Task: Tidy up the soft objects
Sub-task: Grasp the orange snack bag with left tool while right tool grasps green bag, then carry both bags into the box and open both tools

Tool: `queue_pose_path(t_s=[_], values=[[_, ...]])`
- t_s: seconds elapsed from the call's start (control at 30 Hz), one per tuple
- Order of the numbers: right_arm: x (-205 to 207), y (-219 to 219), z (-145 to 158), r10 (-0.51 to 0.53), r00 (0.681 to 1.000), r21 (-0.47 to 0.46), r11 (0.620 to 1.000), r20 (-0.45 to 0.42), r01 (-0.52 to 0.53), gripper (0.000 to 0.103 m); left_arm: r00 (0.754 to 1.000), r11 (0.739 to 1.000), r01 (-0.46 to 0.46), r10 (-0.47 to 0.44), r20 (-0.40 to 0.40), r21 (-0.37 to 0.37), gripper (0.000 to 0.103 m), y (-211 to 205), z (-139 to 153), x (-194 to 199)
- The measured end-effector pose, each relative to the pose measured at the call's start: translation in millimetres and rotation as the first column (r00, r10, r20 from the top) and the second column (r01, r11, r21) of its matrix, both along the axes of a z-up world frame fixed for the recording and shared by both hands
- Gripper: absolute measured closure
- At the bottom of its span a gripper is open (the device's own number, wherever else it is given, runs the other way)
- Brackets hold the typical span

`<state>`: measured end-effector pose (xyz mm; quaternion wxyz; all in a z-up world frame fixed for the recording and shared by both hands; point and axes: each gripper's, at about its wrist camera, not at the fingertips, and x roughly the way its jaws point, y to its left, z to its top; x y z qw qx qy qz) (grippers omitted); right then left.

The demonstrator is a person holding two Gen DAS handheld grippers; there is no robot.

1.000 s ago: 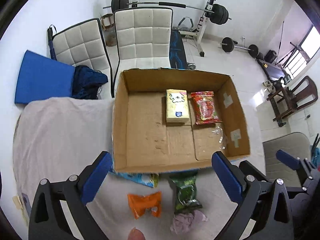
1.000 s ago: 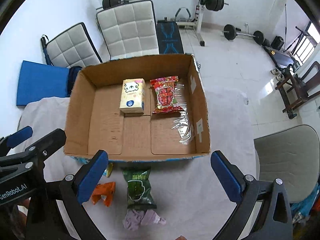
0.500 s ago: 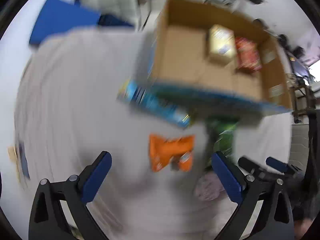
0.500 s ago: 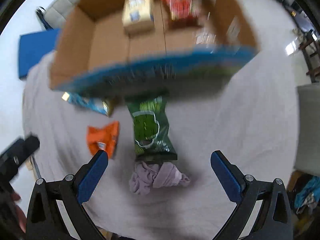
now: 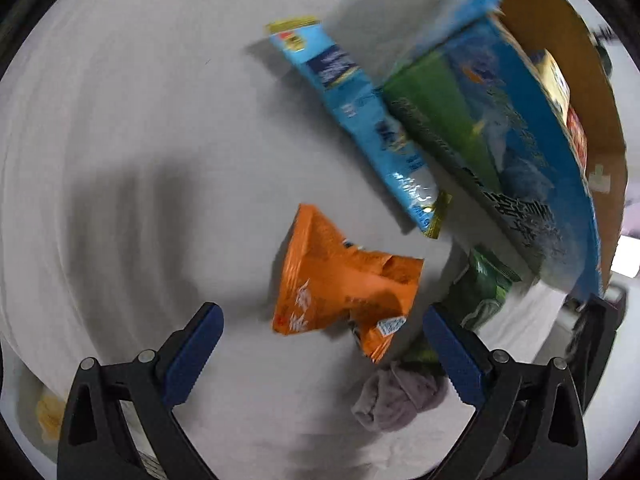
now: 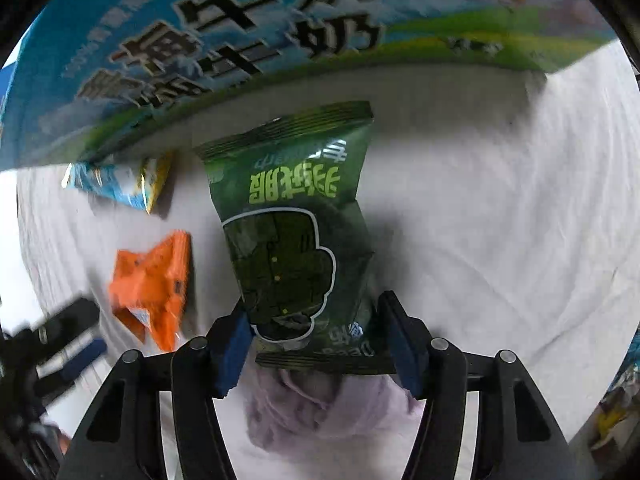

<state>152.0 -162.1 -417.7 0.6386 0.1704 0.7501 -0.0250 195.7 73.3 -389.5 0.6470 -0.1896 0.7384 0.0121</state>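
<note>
My right claw (image 6: 316,344) has its blue pads narrowed against the sides of the glossy green snack bag (image 6: 292,236), which lies flat on the cloth-covered worktop (image 6: 500,220) before the printed cardboard box (image 6: 240,40). My left claw (image 5: 320,344) gapes wide around the crinkled orange packet (image 5: 340,280), touching nothing. A soft lilac cloth wad (image 6: 320,408) lies beneath the bag's near end.
</note>
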Motion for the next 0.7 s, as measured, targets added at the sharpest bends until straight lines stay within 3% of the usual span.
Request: queue_pose_path(t_s=[0.07,0.2,0.37,0.43,0.5,0.7], values=[[-6,-8,-1,0.007,1.000,0.003,1.000,-0.005,-0.007,0.040,0.998,0.997,0.065,-0.066,0.014,0.032,0.001,-13,-2,6],[-11,-19,-4,-0.002,1.000,0.011,1.000,-0.015,0.002,0.040,0.982,0.982,0.187,-0.187,0.005,0.030,0.001,-42,-14,15],[-5,-22,-6,0.018,0.999,0.003,1.000,-0.027,-0.018,0.041,0.962,0.960,0.273,-0.272,-0.013,0.056,0.001,-69,-30,21],[5,-13,-4,0.028,0.999,0.008,1.000,-0.034,-0.028,0.045,0.960,0.958,0.280,-0.280,-0.013,0.065,0.008,-76,-35,23],[5,-12,-4,0.036,0.999,0.000,0.999,-0.037,-0.036,0.047,0.954,0.948,0.299,-0.300,-0.005,0.107,0.023,-83,-38,22],[11,-2,2,0.073,0.997,-0.028,0.997,-0.031,-0.074,0.054,0.946,0.937,0.316,-0.324,0.032,0.149,0.035,-91,-31,15]])
